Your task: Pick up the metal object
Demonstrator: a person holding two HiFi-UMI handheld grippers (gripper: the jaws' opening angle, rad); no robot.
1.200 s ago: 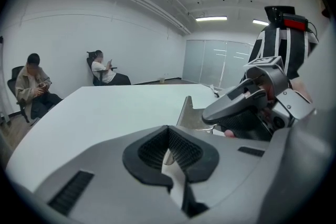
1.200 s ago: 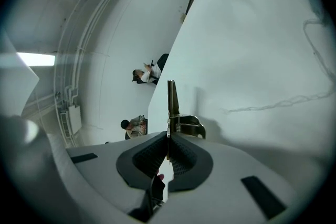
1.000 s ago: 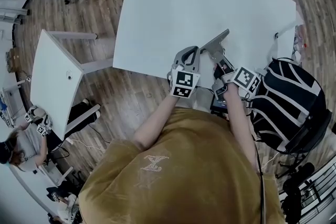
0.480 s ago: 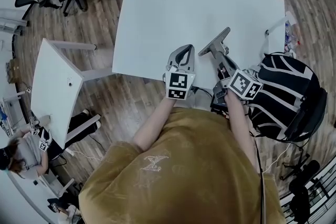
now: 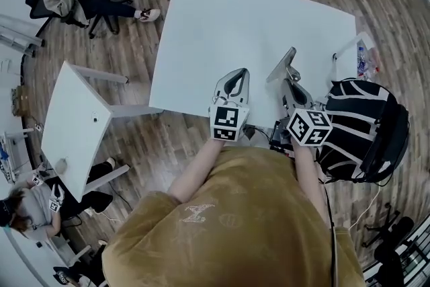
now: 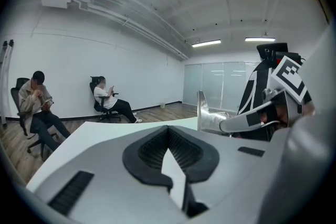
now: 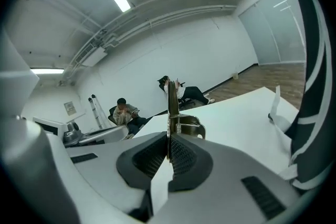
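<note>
Left gripper: jaws closed, empty, idle. Right gripper: jaws shut on the metal object, pinching its thin plate. Over the last second the object has drawn nearer the worktop's front edge and appears raised clear, so the pickup is judged essentially done.

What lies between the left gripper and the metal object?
Nothing. In the head view only bare white table shows between the left gripper and the metal object, which the right gripper holds.
</note>
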